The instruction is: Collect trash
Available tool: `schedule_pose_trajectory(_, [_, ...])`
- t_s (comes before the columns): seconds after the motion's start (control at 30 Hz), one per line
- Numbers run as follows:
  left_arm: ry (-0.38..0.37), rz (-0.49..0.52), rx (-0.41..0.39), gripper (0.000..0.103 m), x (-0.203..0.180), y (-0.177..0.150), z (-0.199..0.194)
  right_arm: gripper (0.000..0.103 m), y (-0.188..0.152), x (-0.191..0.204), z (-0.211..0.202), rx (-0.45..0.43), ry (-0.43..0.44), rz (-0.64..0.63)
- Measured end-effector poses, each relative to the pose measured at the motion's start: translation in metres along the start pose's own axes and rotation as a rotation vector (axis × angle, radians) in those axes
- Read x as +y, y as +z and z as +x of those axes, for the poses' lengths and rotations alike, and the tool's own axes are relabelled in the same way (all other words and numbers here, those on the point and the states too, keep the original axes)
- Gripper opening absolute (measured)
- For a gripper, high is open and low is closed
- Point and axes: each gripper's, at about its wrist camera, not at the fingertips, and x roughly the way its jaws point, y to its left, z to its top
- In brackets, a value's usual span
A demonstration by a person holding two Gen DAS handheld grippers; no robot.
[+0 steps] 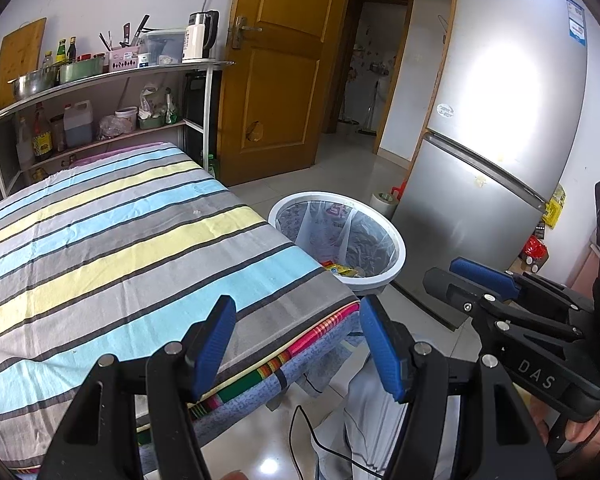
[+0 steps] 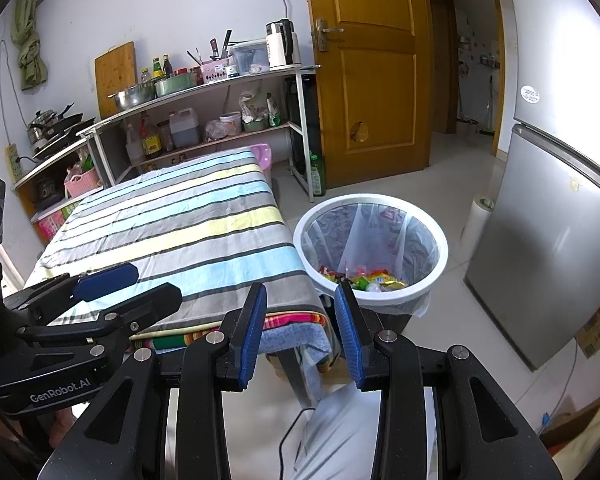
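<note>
A white round trash bin (image 2: 440,240) with a clear liner stands on the floor beside the table's right edge; it also shows in the left wrist view (image 1: 396,240). Colourful wrappers (image 2: 364,278) lie at its bottom; a few show in the left wrist view (image 1: 342,270). My left gripper (image 1: 296,344) is open and empty above the table's near right corner. My right gripper (image 2: 300,328) is open and empty, in front of the table's near corner and the bin. Each gripper shows in the other's view: the right gripper (image 1: 472,280) and the left gripper (image 2: 128,284).
A table with a striped cloth (image 1: 120,248) fills the left. Behind it is a metal shelf rack (image 2: 204,92) with bowls, bottles and a kettle. A silver fridge (image 1: 500,140) stands right of the bin. A wooden door (image 2: 376,72) is at the back. A black cable (image 1: 304,436) trails on the floor.
</note>
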Motion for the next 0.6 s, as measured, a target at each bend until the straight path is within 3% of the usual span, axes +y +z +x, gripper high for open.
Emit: schedule_pose_trajectory(0.6, [-0.005, 0.002, 0.002, 0.067, -0.0026, -0.0005, -0.0005, 0.037, 0.0016, -0.0003, -0.0020, 0.004, -0.004, 0.001])
